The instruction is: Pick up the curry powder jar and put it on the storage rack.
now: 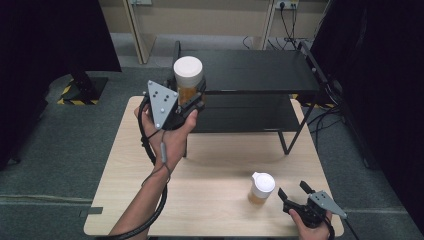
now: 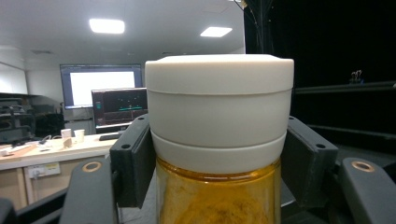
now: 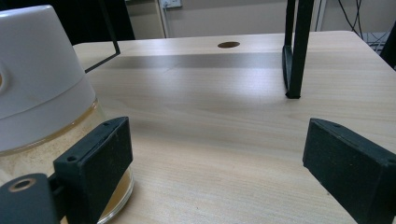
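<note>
A jar with a white lid and amber contents hangs in the air by the left front corner of the black shelf, with my left gripper shut on it. In the left gripper view the jar stands upright with my left gripper pressing a jaw on each side below the lid. A smaller white-lidded jar stands on the table's front right. My right gripper rests open just right of it. In the right gripper view that jar sits outside the left jaw of my right gripper, with nothing between the jaws.
The wooden table carries the two-level black shelf at its back. A shelf leg stands ahead of the right gripper, beside a small hole in the tabletop. Dark curtains flank the table.
</note>
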Demonstrator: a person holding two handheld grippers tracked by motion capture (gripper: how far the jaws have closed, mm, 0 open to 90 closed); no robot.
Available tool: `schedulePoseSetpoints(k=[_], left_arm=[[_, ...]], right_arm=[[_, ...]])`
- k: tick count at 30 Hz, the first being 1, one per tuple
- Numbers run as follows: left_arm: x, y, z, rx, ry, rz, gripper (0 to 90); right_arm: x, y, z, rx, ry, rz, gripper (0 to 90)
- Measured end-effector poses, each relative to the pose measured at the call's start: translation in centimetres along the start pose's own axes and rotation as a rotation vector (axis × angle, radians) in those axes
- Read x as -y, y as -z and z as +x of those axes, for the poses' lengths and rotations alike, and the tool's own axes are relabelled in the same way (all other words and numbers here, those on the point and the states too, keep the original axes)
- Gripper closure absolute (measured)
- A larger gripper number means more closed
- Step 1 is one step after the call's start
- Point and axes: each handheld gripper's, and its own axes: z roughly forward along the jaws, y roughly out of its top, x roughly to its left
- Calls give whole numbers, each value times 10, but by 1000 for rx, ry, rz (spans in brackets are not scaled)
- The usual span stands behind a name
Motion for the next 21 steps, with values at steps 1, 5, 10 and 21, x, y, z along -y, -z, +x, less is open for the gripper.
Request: schedulePoseSetpoints(k=[1, 5, 10, 21], left_arm=[[-1, -1, -1, 0, -2, -2, 347], [-5, -7, -2, 1, 3, -3, 347], [-10, -13, -1, -13, 1, -3, 347], [-22, -27, 4, -24, -2, 2, 347]], right_arm=[[0, 0, 0, 0, 0, 0, 84], [0, 0, 0, 0, -3, -3, 85], [0, 0, -1, -1, -6, -3, 84], [0, 0, -1, -6, 3, 2, 85]])
